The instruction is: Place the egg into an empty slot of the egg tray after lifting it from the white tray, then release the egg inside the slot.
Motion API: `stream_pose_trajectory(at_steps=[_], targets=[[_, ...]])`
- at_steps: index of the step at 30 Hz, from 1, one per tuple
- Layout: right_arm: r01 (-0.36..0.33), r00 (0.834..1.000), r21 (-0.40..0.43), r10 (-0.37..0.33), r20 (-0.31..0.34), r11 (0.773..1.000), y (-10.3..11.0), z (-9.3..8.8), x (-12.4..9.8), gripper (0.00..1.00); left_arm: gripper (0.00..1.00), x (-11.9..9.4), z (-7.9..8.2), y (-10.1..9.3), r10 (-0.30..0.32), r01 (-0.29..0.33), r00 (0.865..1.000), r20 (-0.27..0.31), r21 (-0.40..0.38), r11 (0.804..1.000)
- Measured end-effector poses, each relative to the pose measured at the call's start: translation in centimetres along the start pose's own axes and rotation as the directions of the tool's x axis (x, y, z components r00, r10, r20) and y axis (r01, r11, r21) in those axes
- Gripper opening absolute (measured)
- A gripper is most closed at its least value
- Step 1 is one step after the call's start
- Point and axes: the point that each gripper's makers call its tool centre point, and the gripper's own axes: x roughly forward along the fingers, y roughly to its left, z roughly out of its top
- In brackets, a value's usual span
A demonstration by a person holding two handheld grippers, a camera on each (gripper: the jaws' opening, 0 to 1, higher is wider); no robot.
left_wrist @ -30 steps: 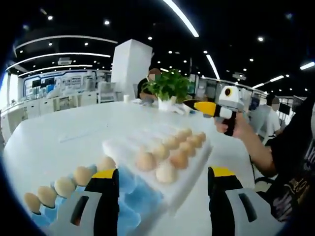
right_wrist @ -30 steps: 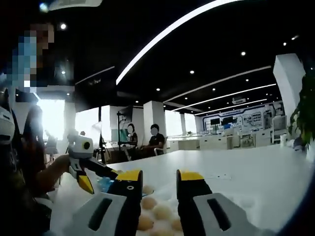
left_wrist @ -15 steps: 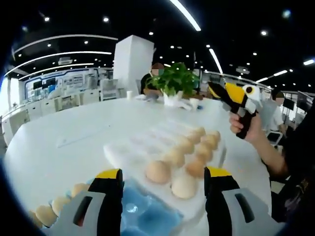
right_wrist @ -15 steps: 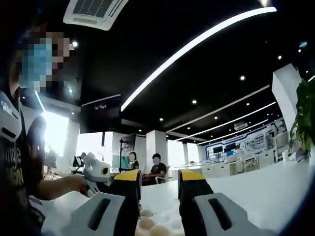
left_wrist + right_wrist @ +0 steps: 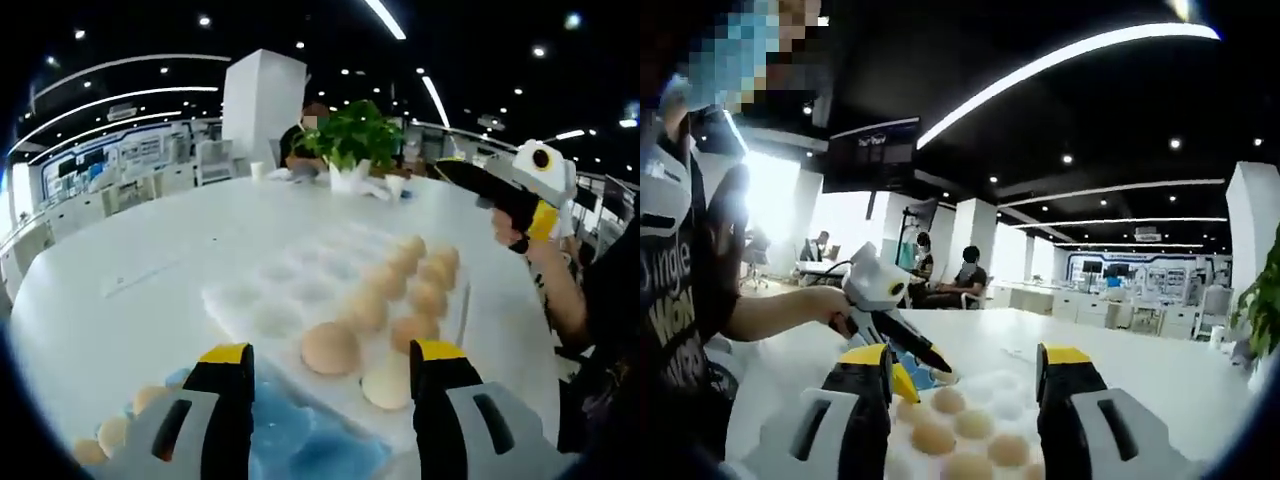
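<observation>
A white tray (image 5: 262, 300) lies on the round white table, with several brown eggs (image 5: 330, 347) along its right side and empty dimples on the left. Just in front of it is the blue egg tray (image 5: 300, 445), with eggs (image 5: 110, 435) at its left end. My left gripper (image 5: 330, 352) hovers open above the near edge of the white tray, holding nothing. My right gripper (image 5: 450, 170) is held in a hand above the tray's far right side. In the right gripper view, my right gripper (image 5: 965, 353) is open and empty over the white tray (image 5: 1015, 385), and the left gripper (image 5: 923, 376) points down at it.
A potted plant (image 5: 350, 150) and cups stand at the far side of the table. A person's arm (image 5: 555, 290) reaches in from the right. People sit at the back (image 5: 965, 280). The bare table top (image 5: 120, 260) stretches off to the left.
My right gripper's jaws have spread wider and its view has tipped down onto the white tray. The left view has moved in closer over the trays; its jaws keep the same gap.
</observation>
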Motion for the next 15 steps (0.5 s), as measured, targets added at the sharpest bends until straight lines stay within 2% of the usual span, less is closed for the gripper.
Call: stream_pose_trajectory(at_steps=[5,9,15], targets=[[-0.012,0.995,0.002,0.012,-0.097,1.000,1.5,-1.5,-1.1,0.71,0.64,0.4,-0.2,-0.5,-0.009,0.009,1.000,-0.030,0.010,1.000],[0.020,0.985,-0.025,-0.024,-0.173,0.999,1.2,-2.8,-2.0,0.74,0.64,0.9,-0.2,0.1,-0.020,0.020,0.999,-0.044,0.000,1.000],[0.057,0.981,0.012,-0.054,-0.188,0.998,0.8,-3.4,-3.1,0.75,0.63,1.2,0.0,0.9,-0.021,0.022,0.998,-0.062,0.013,1.000]])
